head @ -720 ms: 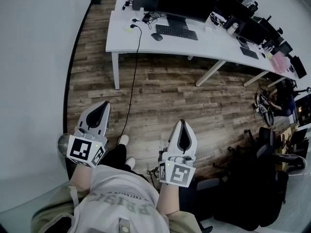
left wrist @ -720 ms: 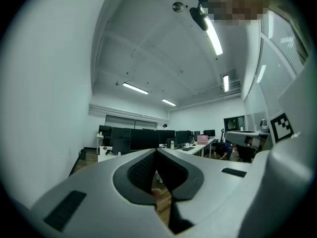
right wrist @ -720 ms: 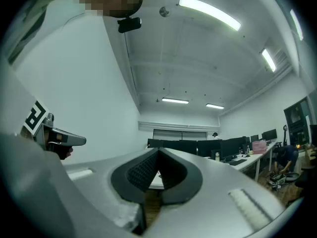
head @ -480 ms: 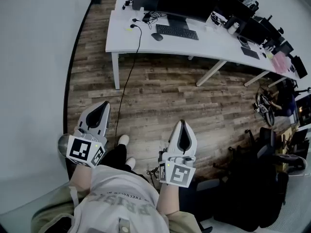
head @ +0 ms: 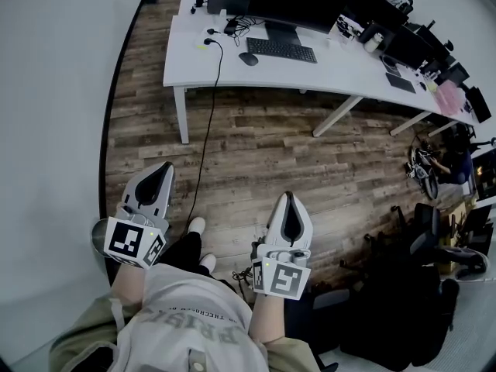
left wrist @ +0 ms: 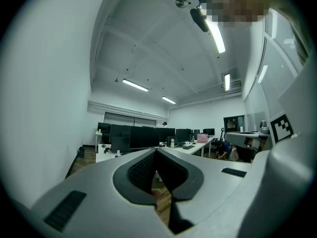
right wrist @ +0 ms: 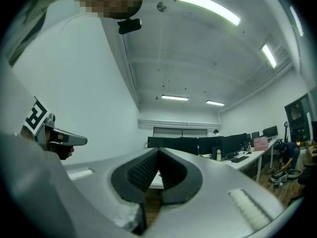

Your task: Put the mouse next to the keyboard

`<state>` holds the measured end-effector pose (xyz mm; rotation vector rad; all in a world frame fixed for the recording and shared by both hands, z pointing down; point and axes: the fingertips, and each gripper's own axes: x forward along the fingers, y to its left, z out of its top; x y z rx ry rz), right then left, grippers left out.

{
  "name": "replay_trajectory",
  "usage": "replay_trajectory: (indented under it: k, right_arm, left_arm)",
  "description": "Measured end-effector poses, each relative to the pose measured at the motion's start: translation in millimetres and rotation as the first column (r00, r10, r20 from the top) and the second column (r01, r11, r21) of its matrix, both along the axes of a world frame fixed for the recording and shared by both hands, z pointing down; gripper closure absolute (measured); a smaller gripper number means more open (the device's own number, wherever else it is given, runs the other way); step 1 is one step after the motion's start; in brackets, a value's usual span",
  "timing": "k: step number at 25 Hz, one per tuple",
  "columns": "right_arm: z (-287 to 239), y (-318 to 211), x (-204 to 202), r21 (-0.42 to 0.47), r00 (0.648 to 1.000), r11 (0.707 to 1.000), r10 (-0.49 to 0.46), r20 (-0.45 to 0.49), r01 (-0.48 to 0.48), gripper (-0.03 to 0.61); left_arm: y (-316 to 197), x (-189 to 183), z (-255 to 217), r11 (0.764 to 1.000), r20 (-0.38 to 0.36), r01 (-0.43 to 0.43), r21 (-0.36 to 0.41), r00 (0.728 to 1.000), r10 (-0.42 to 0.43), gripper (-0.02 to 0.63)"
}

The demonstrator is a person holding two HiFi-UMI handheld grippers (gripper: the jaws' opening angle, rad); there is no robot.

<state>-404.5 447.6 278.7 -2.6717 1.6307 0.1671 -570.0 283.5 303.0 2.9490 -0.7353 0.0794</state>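
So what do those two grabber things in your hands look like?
They match. The left gripper and the right gripper each have a smooth light-grey shell that narrows to a point. Inside it are black ribbed fingers. At the back, each one carries a white cube printed with black square markers.

Bare wood-plank floor lies open up to the long white desk. A thin black cable hangs off its front edge; black monitors wall its back.
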Motion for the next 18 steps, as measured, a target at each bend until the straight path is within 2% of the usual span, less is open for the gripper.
replay_trajectory:
  k: [7,13,14,15,17,18]
  right_arm:
    - [-1,-39,30,0.01,0.999,1.0,0.026,0.02,-0.026,0.578]
    - [-5,-87,55,0.11,0.994,0.993,-0.045,0.103,0.034,0.561]
    - [-6,-95,59,0.113,0.992,0.993,-0.056,0.112,0.043,0.54]
    - [-6,-104,62,0.114,0.99,0.992,-0.068,0.121,0.054,0.461]
    - [-6,-123,68,0.109,0.986,0.991,-0.092,0.14,0.078,0.275]
    - [-5,-132,70,0.101,0.985,0.991,-0.099,0.14,0.085,0.233]
  left_arm:
    - [-44,34,-4,0.999,-0.002,-0.04,-0.001,0.999,0.04,0.603]
    - [-104,59,-5,0.999,-0.031,-0.046,-0.004,0.998,0.046,0.6]
    - [-114,63,-8,0.998,-0.036,-0.056,-0.004,0.998,0.056,0.597]
    - [-123,67,-10,0.997,-0.041,-0.07,-0.009,0.997,0.07,0.576]
    - [-140,75,-11,0.994,-0.056,-0.105,-0.034,0.993,0.103,0.461]
    - [-149,79,-10,0.991,-0.067,-0.121,-0.051,0.991,0.117,0.413]
